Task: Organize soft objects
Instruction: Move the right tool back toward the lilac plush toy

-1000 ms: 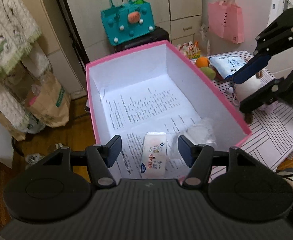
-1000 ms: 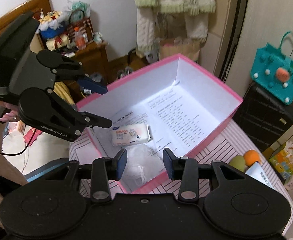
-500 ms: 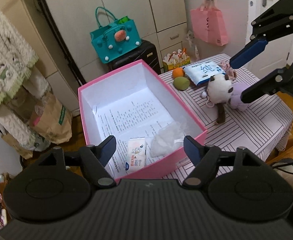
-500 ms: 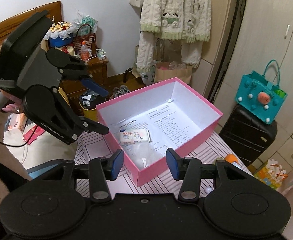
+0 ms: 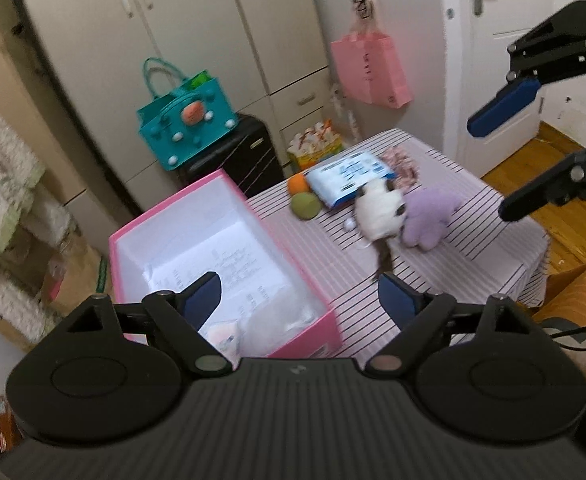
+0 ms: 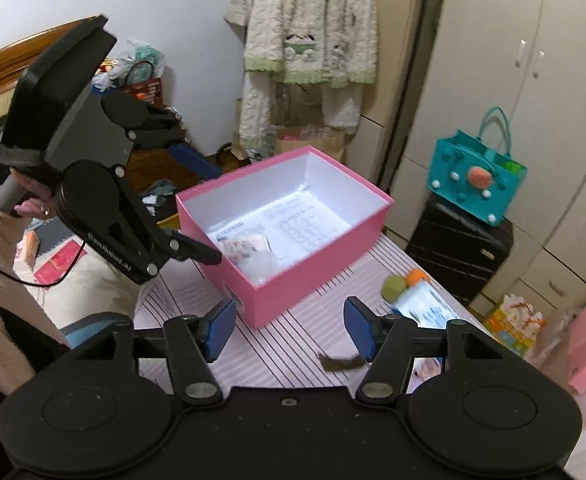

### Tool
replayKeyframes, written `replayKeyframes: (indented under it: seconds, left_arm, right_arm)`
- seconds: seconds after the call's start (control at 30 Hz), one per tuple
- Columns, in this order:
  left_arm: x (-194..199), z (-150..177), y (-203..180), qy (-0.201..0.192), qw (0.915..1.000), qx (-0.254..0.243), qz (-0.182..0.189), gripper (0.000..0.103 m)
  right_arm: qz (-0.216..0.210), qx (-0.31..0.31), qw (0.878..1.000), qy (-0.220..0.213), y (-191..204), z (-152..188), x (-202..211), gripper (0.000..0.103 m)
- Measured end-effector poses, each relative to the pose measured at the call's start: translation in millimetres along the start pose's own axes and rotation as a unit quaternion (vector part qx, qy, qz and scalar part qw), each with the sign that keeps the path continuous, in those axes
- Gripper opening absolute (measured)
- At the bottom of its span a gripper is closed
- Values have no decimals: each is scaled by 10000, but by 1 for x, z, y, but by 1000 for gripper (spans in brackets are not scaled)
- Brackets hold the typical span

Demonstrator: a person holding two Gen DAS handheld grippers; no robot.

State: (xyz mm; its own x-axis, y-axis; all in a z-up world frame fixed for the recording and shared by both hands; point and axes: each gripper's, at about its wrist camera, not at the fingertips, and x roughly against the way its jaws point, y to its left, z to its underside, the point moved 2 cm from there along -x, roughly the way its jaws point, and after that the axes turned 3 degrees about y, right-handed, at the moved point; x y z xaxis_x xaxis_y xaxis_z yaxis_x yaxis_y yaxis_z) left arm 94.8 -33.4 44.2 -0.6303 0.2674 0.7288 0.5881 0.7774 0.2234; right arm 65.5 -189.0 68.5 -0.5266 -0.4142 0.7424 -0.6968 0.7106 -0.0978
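Striped surface (image 5: 473, 240) lies bare between pink box (image 5: 317, 332) and its right edge. Plush toys (image 5: 405, 216) sit far right of left claw (image 5: 299, 294); both claws' jaws are opening, empty, right claw (image 6: 289, 322) over bare stripes.

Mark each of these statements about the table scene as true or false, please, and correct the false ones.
1. The purple plush toy lies inside the pink box. False: it lies on the striped tablecloth, outside the box.
2. The white plush toy touches the purple one. True.
3. The left gripper holds the small tissue packet. False: its jaws are opening with nothing between them; the packet lies in the box.
4. The box has no lid on it. True.
5. The right gripper grips a toy. False: empty, jaws opening.
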Motion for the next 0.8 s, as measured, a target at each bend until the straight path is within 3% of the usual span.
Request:
replayKeyframes:
  seconds: [0.17, 0.53, 0.67, 0.8]
  left_arm:
    - [-14, -13, -21, -125, 9995, -215, 183, 92]
    - [-64, -32, -48, -42, 9978, 16, 666, 96]
    - [-85, -34, -54, -91, 9979, 88, 635, 97]
    - [-107, -33, -55, -48, 9958, 354, 846, 97]
  right_arm:
    - [164, -113, 9998, 17, -8, 28, 8, 78]
    - [376, -856, 9956, 32, -50, 86, -15, 83]
    - [290, -1168, 9927, 115, -72, 107, -43, 84]
    - [265, -1232, 9920, 25, -89, 129, -69, 84]
